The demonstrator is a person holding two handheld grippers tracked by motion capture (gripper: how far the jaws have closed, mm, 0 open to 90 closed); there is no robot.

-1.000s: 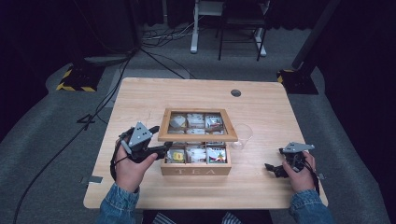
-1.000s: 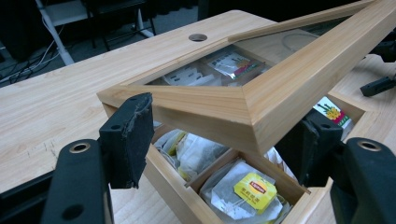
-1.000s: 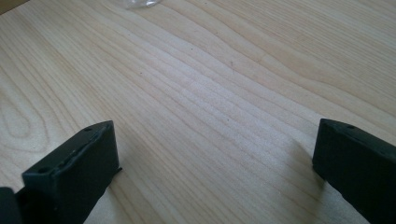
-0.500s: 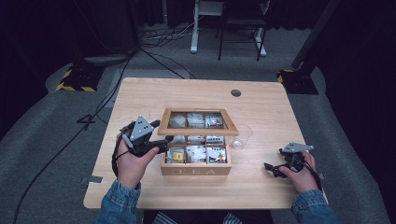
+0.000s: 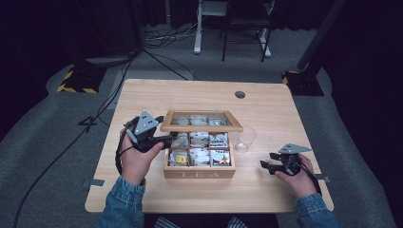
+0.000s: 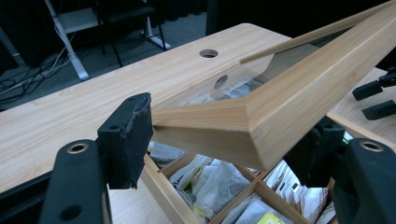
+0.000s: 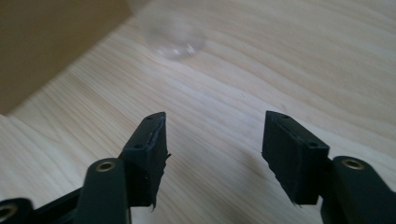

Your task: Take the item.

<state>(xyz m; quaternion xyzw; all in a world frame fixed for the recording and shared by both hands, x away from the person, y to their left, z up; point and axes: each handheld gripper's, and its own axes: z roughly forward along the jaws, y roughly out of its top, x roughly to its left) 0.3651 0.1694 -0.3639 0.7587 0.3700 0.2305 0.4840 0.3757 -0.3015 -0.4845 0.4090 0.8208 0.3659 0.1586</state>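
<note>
My left gripper (image 5: 164,140) clamps the raised lid's (image 5: 201,127) left corner; my right gripper (image 5: 266,161) rests on the table (image 5: 266,102), jaws wide, empty.

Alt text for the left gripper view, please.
The left gripper holds the corner of the tea box's glass-paned wooden lid, raised over compartments of tea bags. Behind lies the wooden table with its cable hole.

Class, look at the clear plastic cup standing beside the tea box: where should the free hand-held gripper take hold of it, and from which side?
Grip the clear cup across its upper wall, coming from its right, probably. It stands upright, the tea box blocks its left, and the open right hand-held gripper already points that way.
</note>
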